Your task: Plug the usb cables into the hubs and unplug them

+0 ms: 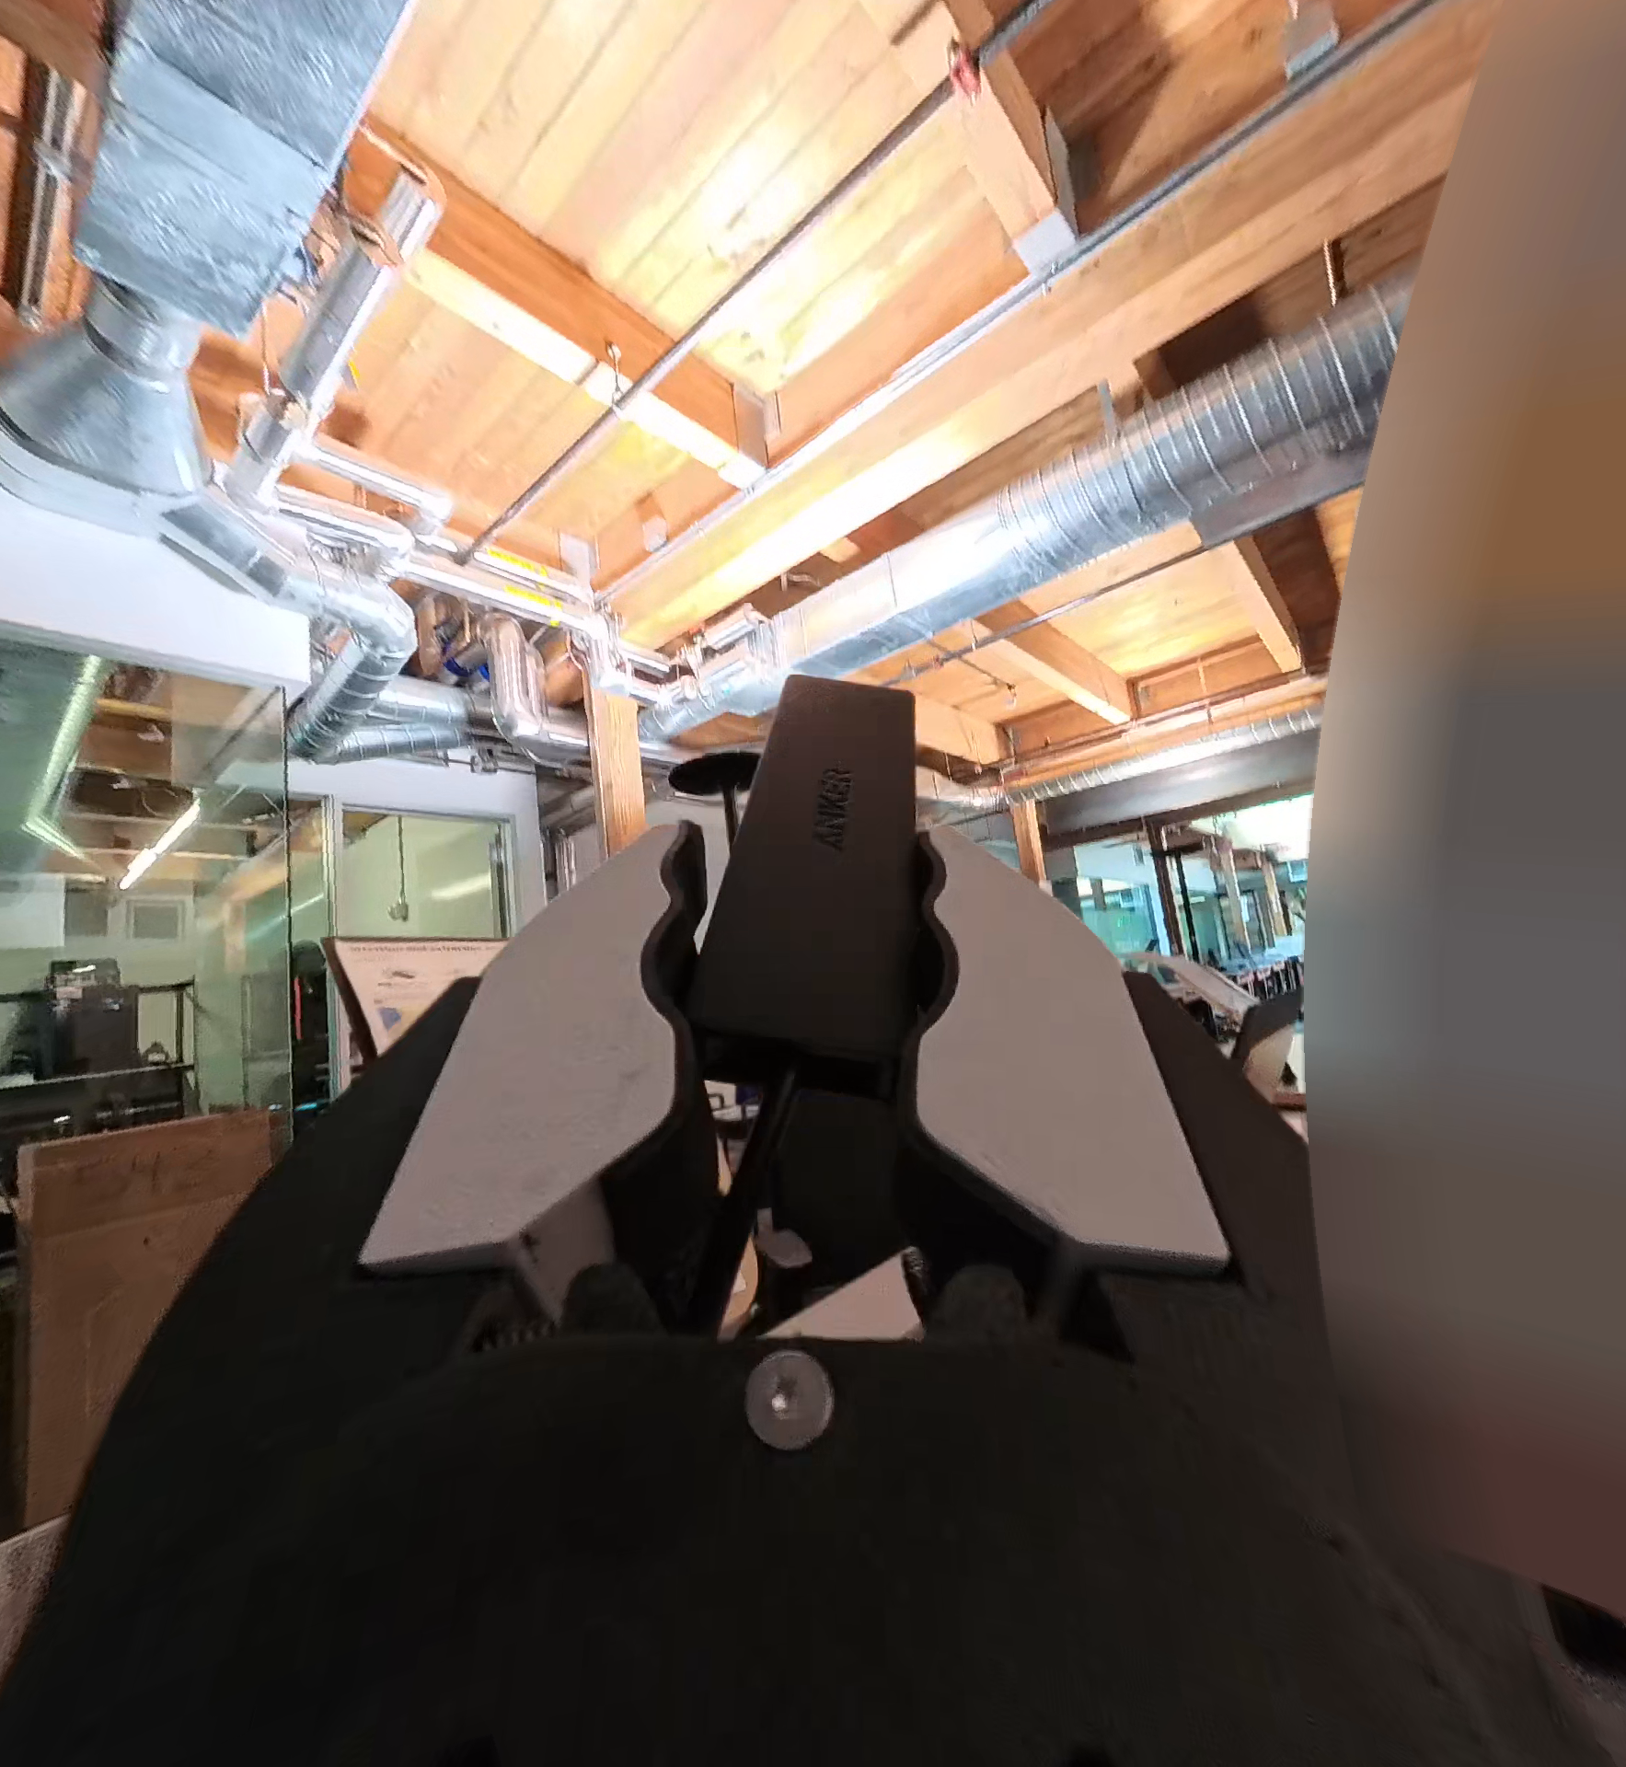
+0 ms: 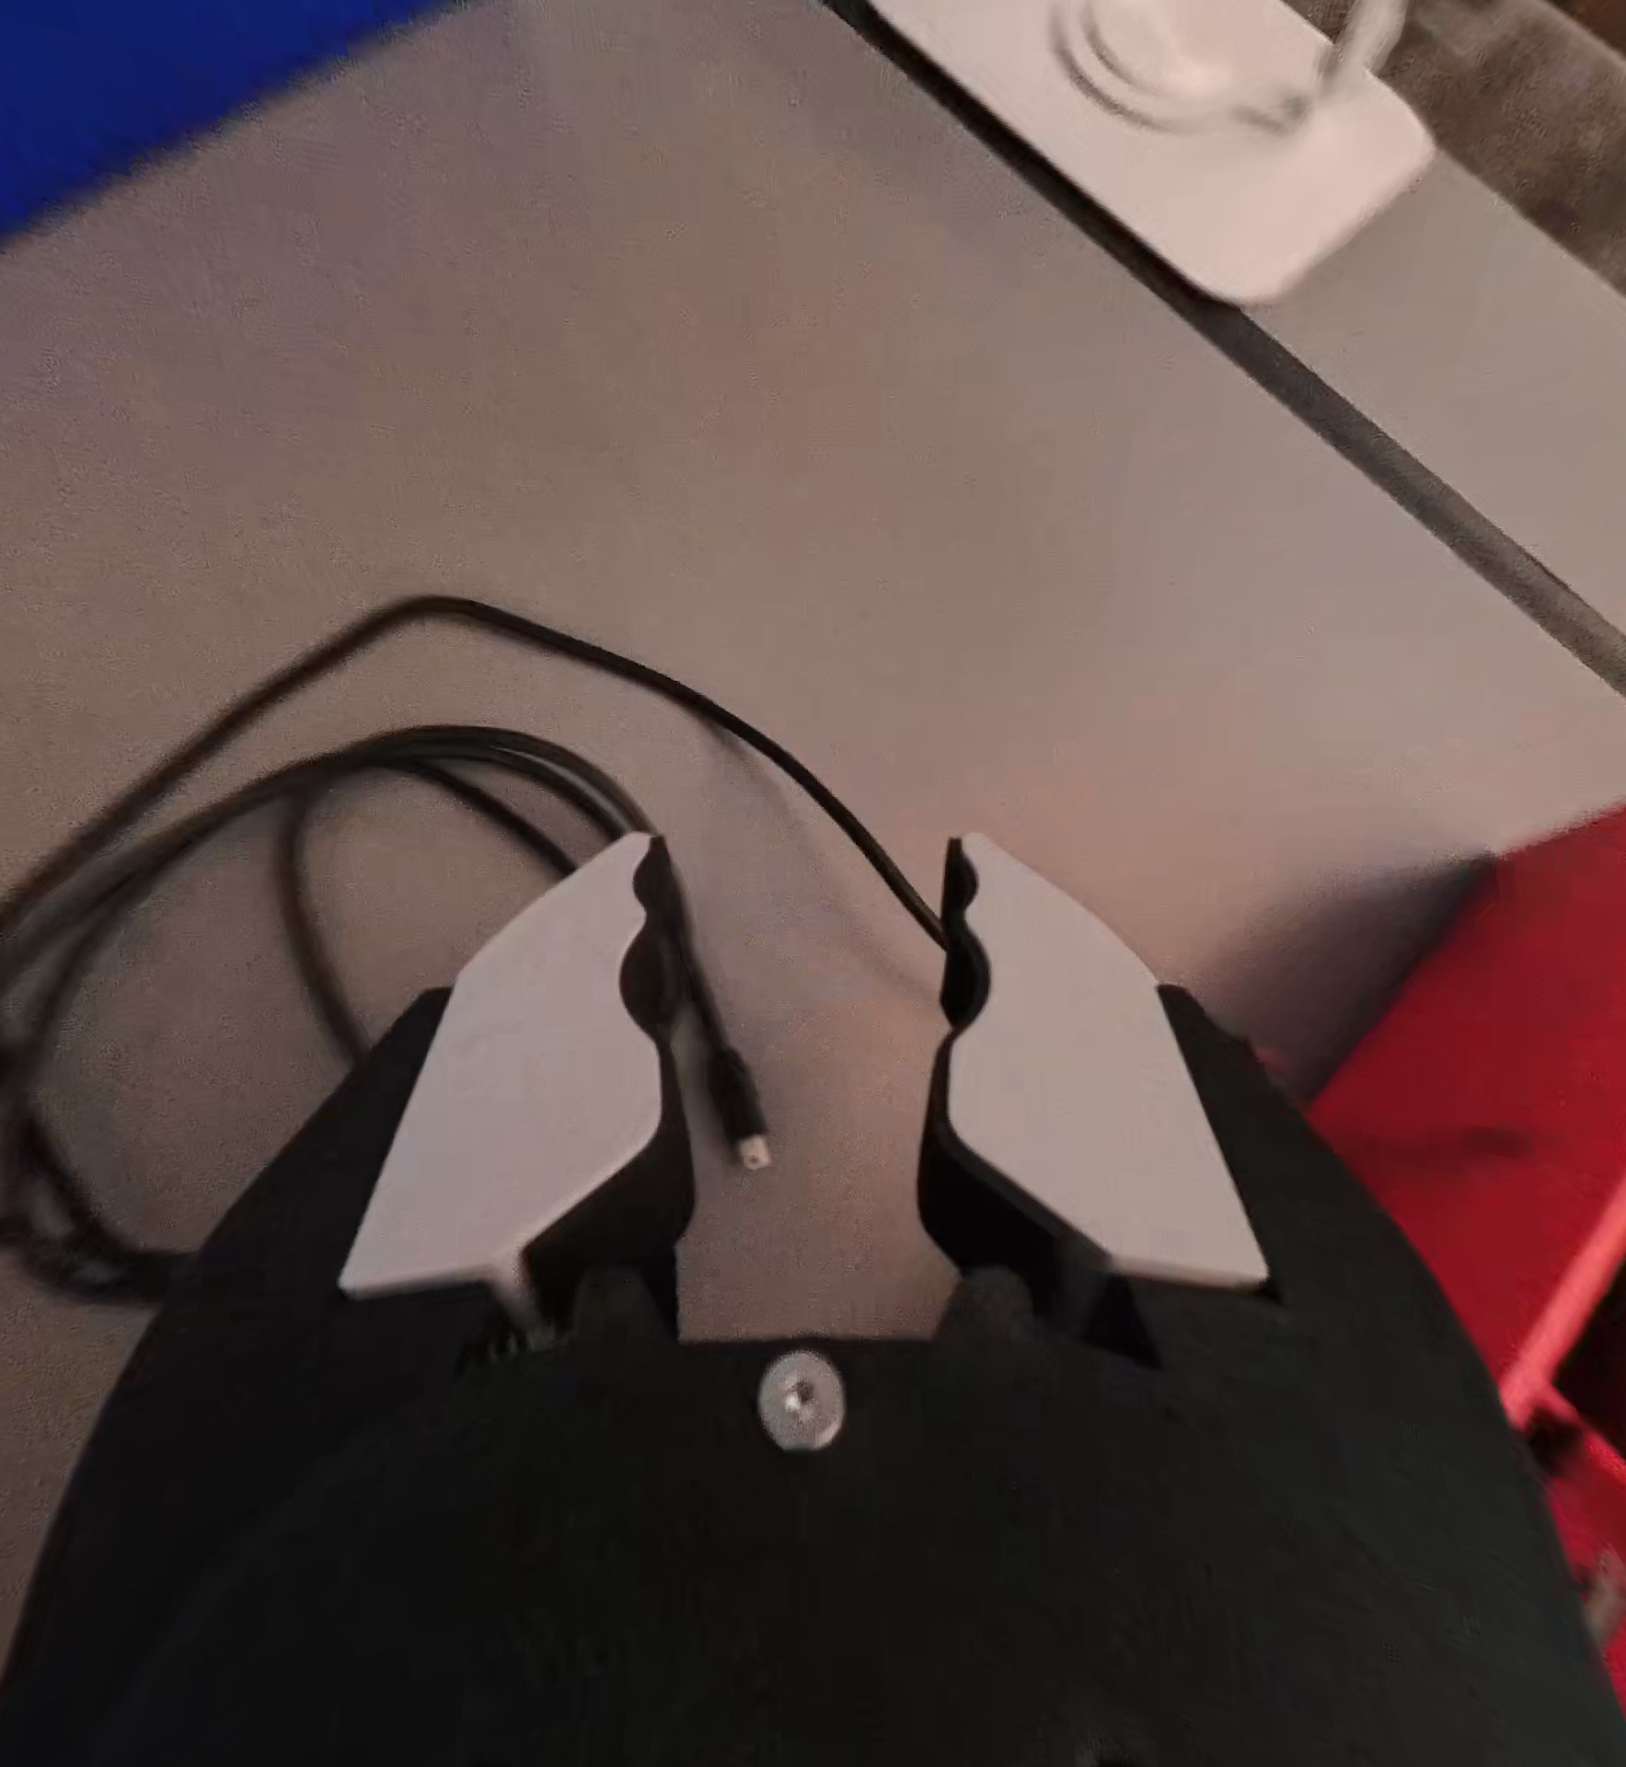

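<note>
In the left wrist view my left gripper (image 1: pixel 809 851) is shut on a black USB hub (image 1: pixel 813 861) and holds it tilted up toward the ceiling. The hub's thin black lead (image 1: pixel 761 1162) hangs down between the fingers. In the right wrist view my right gripper (image 2: pixel 807 846) is open and empty above a grey table (image 2: pixel 790 430). A coiled black USB cable (image 2: pixel 331 765) lies on the table beneath it. The cable's small plug (image 2: pixel 740 1109) lies between the jaws, near the left finger (image 2: pixel 541 1033). A second thin strand (image 2: pixel 790 755) runs under the right finger.
A white flat block with a clear cable on it (image 2: pixel 1172 105) sits at the table's far edge. A red crate (image 2: pixel 1507 1100) stands to the right, a blue surface (image 2: pixel 73 96) at the upper left. Wooden beams and metal ducts (image 1: pixel 1172 535) fill the left wrist view; a blurred patch covers its right side.
</note>
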`<action>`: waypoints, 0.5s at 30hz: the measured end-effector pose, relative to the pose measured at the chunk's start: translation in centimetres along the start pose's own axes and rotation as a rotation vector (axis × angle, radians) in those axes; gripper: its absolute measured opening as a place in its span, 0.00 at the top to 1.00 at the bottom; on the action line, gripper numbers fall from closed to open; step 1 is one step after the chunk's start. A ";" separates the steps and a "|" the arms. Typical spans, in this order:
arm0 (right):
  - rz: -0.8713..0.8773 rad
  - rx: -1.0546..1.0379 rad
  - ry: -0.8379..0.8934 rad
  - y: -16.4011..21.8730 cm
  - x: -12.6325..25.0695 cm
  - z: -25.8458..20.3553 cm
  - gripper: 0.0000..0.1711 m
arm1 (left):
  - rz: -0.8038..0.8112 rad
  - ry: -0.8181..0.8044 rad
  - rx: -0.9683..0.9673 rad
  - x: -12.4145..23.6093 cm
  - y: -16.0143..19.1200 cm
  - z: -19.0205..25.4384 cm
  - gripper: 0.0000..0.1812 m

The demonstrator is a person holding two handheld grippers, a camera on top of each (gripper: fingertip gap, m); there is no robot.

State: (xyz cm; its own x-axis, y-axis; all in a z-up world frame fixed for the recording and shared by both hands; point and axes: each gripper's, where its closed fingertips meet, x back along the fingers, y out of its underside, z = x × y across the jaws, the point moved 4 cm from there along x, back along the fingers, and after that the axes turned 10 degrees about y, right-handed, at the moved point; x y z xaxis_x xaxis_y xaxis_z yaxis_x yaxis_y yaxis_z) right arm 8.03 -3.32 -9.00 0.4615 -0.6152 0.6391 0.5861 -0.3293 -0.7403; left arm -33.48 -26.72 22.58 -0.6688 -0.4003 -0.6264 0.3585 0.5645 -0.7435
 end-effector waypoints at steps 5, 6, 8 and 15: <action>0.128 0.322 -0.328 -1.3 0.2 -5.6 0.51 | -0.078 0.025 0.003 -1.9 1.7 0.3 0.77; 0.079 0.430 -0.326 -0.6 -0.8 -6.0 0.48 | -0.090 0.030 0.008 -2.1 2.0 0.3 0.77; -0.069 0.574 -0.318 0.8 -3.2 -6.2 0.41 | -0.105 0.036 0.018 -2.5 2.5 0.3 0.77; -0.291 0.666 -0.350 1.3 -7.8 -4.0 0.48 | -0.154 0.041 0.034 -3.2 3.5 0.1 0.77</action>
State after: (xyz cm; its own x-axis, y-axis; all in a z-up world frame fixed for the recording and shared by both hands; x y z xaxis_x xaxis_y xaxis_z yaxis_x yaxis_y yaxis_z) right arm 2.54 -1.79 -15.76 0.3461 -0.2745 0.8972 0.9380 0.1223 -0.3244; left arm -30.06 -23.54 21.94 -0.7434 -0.4500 -0.4948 0.2712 0.4735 -0.8380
